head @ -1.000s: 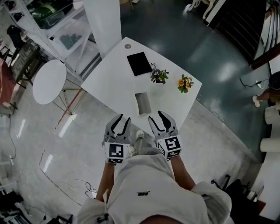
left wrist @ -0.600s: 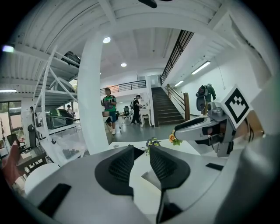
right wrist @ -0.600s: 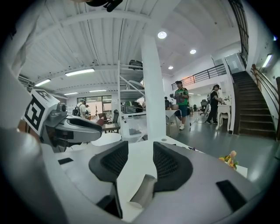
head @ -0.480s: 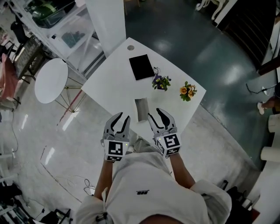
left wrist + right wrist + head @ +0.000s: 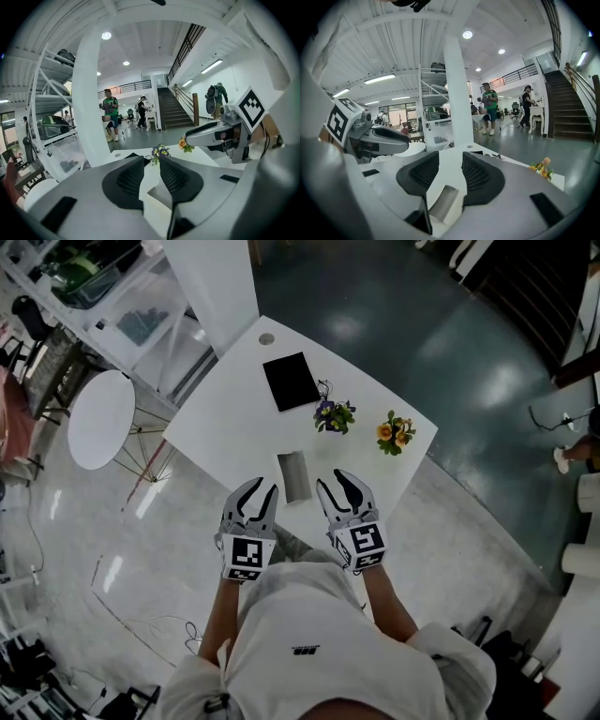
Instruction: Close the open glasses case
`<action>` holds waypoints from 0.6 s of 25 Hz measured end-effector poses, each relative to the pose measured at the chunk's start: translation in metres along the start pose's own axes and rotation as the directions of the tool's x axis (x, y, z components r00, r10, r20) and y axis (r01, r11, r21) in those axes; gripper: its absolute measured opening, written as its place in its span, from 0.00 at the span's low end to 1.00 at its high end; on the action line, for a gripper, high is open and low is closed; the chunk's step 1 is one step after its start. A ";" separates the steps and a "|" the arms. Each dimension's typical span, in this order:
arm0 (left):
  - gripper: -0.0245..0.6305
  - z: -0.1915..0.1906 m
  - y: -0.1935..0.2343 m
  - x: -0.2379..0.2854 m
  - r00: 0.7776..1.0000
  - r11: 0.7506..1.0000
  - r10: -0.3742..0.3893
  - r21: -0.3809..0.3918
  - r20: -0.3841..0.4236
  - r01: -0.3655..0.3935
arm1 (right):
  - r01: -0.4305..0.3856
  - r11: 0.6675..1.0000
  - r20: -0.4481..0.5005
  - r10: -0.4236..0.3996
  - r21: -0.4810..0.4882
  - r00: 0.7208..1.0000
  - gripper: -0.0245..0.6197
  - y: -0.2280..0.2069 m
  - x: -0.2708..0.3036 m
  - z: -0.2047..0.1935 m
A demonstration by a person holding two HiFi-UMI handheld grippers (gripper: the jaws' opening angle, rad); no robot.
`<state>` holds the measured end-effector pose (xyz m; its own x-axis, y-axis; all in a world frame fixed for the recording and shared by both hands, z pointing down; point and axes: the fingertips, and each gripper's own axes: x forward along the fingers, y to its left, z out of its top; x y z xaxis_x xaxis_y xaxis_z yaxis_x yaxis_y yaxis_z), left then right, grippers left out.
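Left gripper point(image 5: 261, 493) agape, empty; right gripper point(image 5: 334, 486) jaws just closing partway, empty; glasses case point(image 5: 294, 476) open; shirt logo point(image 5: 305, 650) illegible

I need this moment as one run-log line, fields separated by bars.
glasses case: open, on table | left gripper: open, empty | right gripper: open, jaws just closing, empty

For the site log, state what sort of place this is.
Probably a large open indoor hall, like an office or showroom lobby: a wide staircase, a railed balcony, tall metal shelving, and a white table on polished floor.
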<state>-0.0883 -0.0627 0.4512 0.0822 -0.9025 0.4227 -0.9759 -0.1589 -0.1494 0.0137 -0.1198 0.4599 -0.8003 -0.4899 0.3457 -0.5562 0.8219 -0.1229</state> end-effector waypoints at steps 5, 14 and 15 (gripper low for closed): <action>0.21 -0.003 -0.003 0.021 0.999 0.999 -0.047 0.018 -0.019 0.047 | 0.039 0.999 -0.016 -0.038 0.026 0.999 0.28 -0.016 0.003 -0.009; 0.20 -0.019 -0.004 0.058 0.985 0.985 -0.168 0.033 -0.044 0.169 | 0.138 0.988 -0.049 -0.135 0.063 0.990 0.26 -0.034 0.015 -0.025; 0.20 -0.019 -0.004 0.061 0.982 0.982 -0.181 0.036 -0.046 0.183 | 0.148 0.987 -0.054 -0.145 0.067 0.988 0.26 -0.035 0.017 -0.027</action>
<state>-0.0833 -0.1096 0.4950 0.2486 -0.8393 0.4835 -0.9365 -0.3356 -0.1012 0.0261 -0.1492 0.4949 -0.6983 -0.5874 0.4092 -0.6824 0.7189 -0.1324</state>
